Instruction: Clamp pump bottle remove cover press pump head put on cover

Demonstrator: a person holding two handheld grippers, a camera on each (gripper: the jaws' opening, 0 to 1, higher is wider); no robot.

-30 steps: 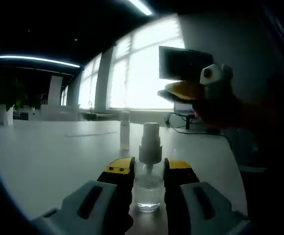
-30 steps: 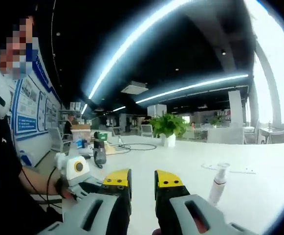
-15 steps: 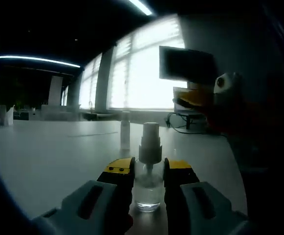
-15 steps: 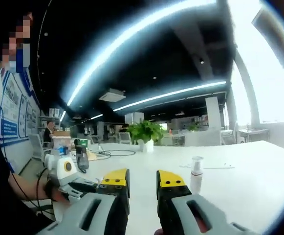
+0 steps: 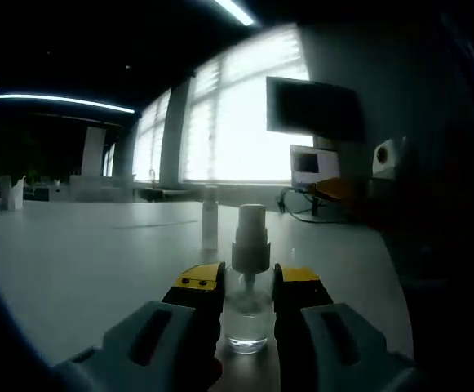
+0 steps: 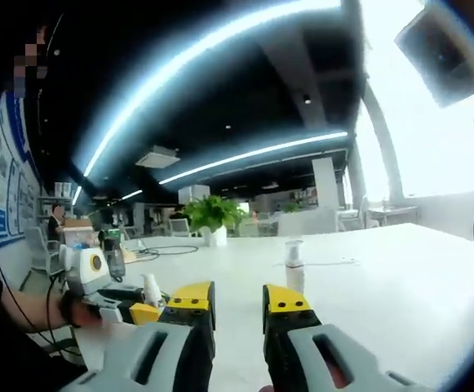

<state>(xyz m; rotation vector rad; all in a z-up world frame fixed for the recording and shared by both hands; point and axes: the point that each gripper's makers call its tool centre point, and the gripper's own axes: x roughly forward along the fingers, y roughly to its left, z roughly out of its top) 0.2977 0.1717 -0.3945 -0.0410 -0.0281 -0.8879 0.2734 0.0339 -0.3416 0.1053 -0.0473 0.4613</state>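
A clear pump bottle (image 5: pixel 248 314) with a white pump head (image 5: pixel 250 237) stands on the white table (image 5: pixel 81 253). My left gripper (image 5: pixel 248 276) is shut on its body. The translucent cover (image 5: pixel 210 217) stands upright on the table beyond the bottle. At the right edge of the left gripper view, part of my right gripper (image 5: pixel 386 157) hangs in shadow. In the right gripper view, my right gripper (image 6: pixel 238 296) is open with nothing between its jaws. The cover (image 6: pixel 294 264) stands just past its right fingertip. The left gripper (image 6: pixel 98 282) and the pump head (image 6: pixel 150 288) show at the left.
A dark monitor (image 5: pixel 314 106) and cables (image 5: pixel 318 214) sit at the table's far right end. A potted plant (image 6: pixel 212 217) stands at the far side of the table. A person's hand (image 6: pixel 33 309) holds the left gripper. Bright windows run along the back.
My right gripper has drawn away to the right and up from the bottle. Its view has swung, bringing the cover near the centre. The left gripper and bottle have not moved.
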